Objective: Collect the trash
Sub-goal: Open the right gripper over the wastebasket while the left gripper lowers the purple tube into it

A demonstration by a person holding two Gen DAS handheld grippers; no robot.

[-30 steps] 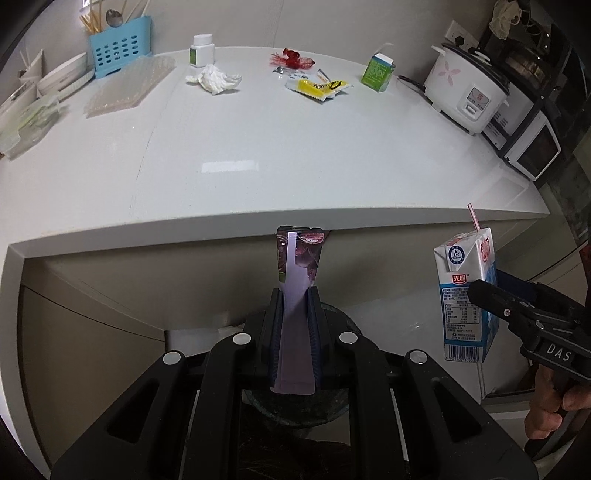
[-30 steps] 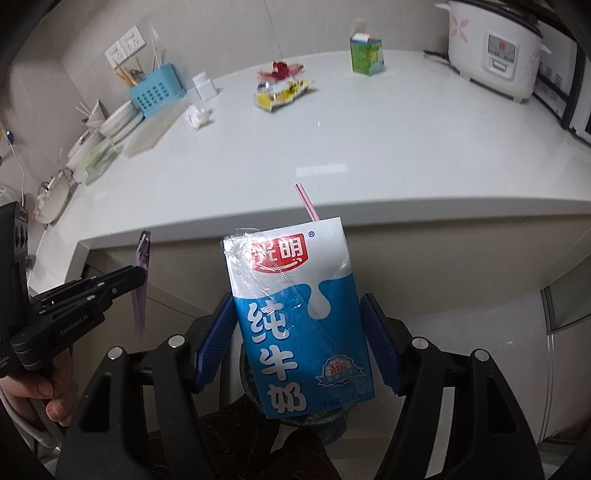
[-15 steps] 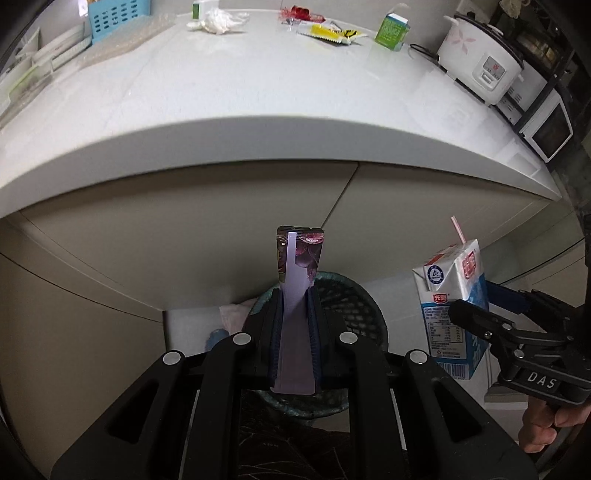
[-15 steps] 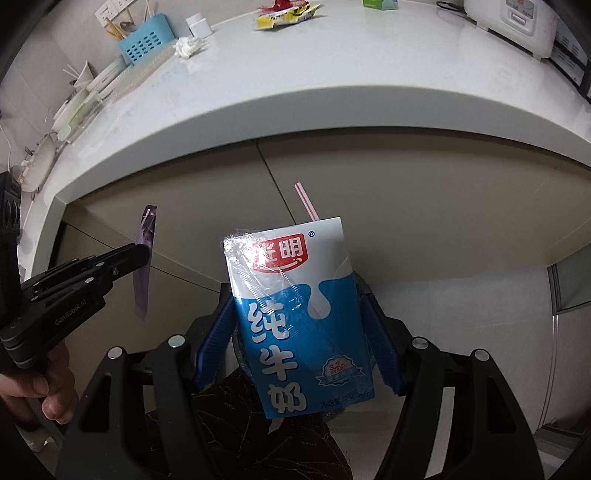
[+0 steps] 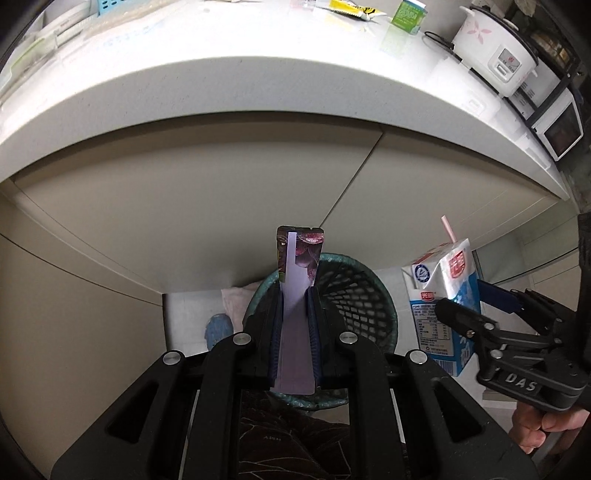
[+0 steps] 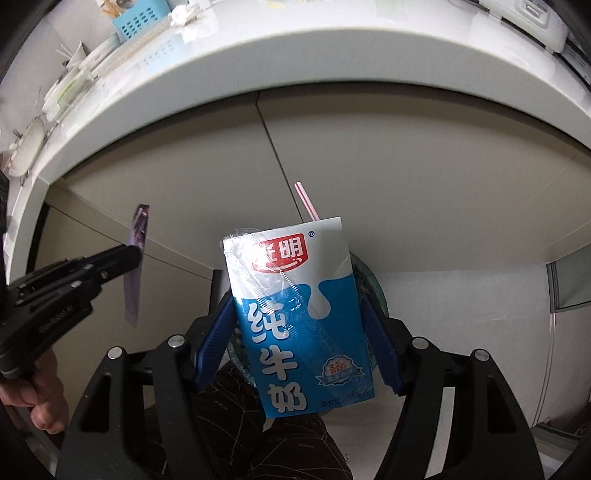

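- Trash in hand: purple wrapper (image 5: 297,291) pinched flat in the left gripper (image 5: 295,314), jaws nearly closed on it; milk carton (image 6: 295,317) clamped across its width by the right gripper (image 6: 299,332); both hang in front of the cabinet, above the mesh waste bin (image 5: 354,295)
- Carton sits at 3 o'clock of the bin's mouth in the left wrist view; released there, it could strike the rim or land on the floor
- Wrapper is light and flat; likely to flutter past the rim or cling to a pad
- Straw (image 6: 306,201) juts from the carton top; leftover milk may drip if tipped
- Yellow packet (image 5: 351,8) and green carton (image 5: 408,13) lie uncollected on the counter (image 5: 258,74), at 12 o'clock
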